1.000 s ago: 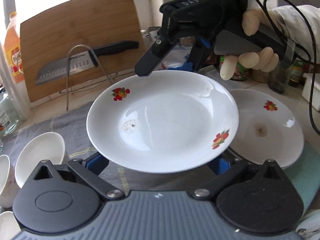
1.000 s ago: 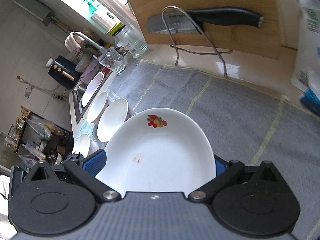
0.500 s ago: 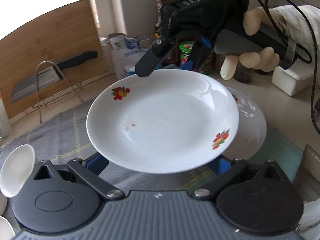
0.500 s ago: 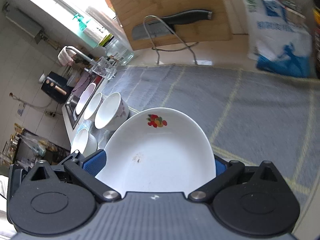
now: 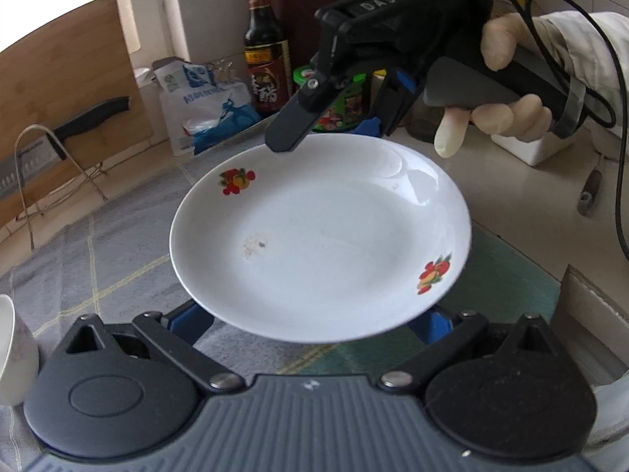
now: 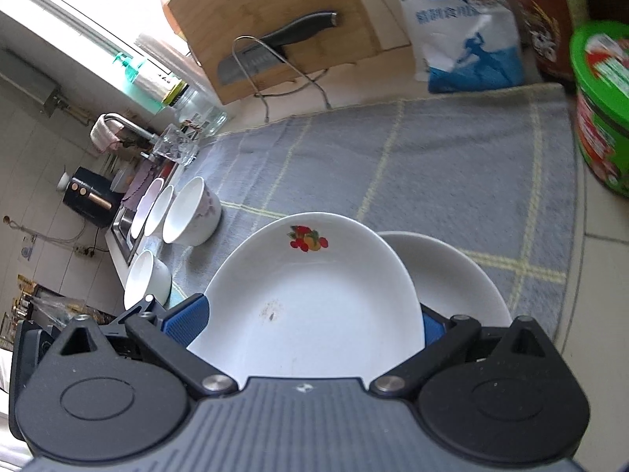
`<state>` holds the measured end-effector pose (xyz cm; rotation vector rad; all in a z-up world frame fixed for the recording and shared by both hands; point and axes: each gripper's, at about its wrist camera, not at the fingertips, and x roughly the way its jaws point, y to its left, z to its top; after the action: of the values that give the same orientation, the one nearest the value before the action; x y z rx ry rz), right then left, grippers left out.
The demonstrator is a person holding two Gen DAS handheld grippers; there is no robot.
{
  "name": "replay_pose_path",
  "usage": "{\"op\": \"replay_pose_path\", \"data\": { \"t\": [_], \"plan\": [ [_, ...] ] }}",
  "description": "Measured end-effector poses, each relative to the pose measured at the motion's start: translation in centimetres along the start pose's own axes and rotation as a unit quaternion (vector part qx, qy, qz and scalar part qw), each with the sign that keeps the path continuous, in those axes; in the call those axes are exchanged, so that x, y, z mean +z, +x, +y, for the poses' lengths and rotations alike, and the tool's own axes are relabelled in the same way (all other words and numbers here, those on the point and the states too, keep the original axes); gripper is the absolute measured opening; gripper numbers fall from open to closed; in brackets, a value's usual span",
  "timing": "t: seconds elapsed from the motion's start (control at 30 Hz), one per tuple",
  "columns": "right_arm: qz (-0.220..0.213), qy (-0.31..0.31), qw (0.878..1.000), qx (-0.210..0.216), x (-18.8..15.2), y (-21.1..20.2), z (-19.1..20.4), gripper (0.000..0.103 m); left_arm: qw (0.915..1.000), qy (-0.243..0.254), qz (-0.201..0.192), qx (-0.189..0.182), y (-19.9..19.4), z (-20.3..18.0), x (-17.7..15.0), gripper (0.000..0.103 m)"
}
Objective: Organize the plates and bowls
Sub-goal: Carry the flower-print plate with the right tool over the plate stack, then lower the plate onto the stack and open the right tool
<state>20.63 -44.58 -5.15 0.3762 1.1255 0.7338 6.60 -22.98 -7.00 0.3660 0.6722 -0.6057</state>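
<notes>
The right hand-held gripper (image 5: pixel 346 133) is clamped on the far rim of a round white ceramic plate with red fruit decals (image 5: pixel 320 251), one black finger above the rim and one blue-padded finger below. The left hand-held gripper (image 5: pixel 314 320) is set at the opposite, near edge, its blue pads visible on either side beneath the plate; whether it is actually closed on the rim cannot be told, since the plate hides the contact. A two-sided hold of this kind appears to be used so that the plate is kept level.

The plate is held in the air above a grey checked cloth (image 6: pixel 432 165) spread over the desk. In the right wrist view a second white plate (image 6: pixel 464 287) is seen lying on the cloth just beyond and below the carried one, so a stacking step is judged to be in progress, with the lowering not yet done. White bowls (image 6: pixel 192 212) are grouped at the cloth's far side near the sink, well apart from the plates.
</notes>
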Motion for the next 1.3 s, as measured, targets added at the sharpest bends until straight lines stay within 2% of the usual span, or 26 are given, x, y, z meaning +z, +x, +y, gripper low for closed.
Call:
{"op": "replay_pose_path", "data": {
  "t": [0.43, 0.7, 1.3],
  "plan": [
    [-0.017, 0.029, 0.999, -0.009, -1.4, -0.9, -1.3, 0.103, 0.9996, 0.022, 0.007, -0.017, 0.9, -0.7, 0.5, 0.102],
    [-0.022, 0.043, 0.999, -0.021, -2.4, -1.7, -2.0, 0.103, 0.9985, 0.025, 0.012, -0.047, 1.5, -0.3, 0.7, 0.103],
    [-0.043, 0.068, 0.996, -0.041, -4.5, -3.9, -2.6, 0.103, 0.9964, 0.043, 0.014, -0.072, 2.1, 0.0, 0.7, 0.103]
  ]
}}
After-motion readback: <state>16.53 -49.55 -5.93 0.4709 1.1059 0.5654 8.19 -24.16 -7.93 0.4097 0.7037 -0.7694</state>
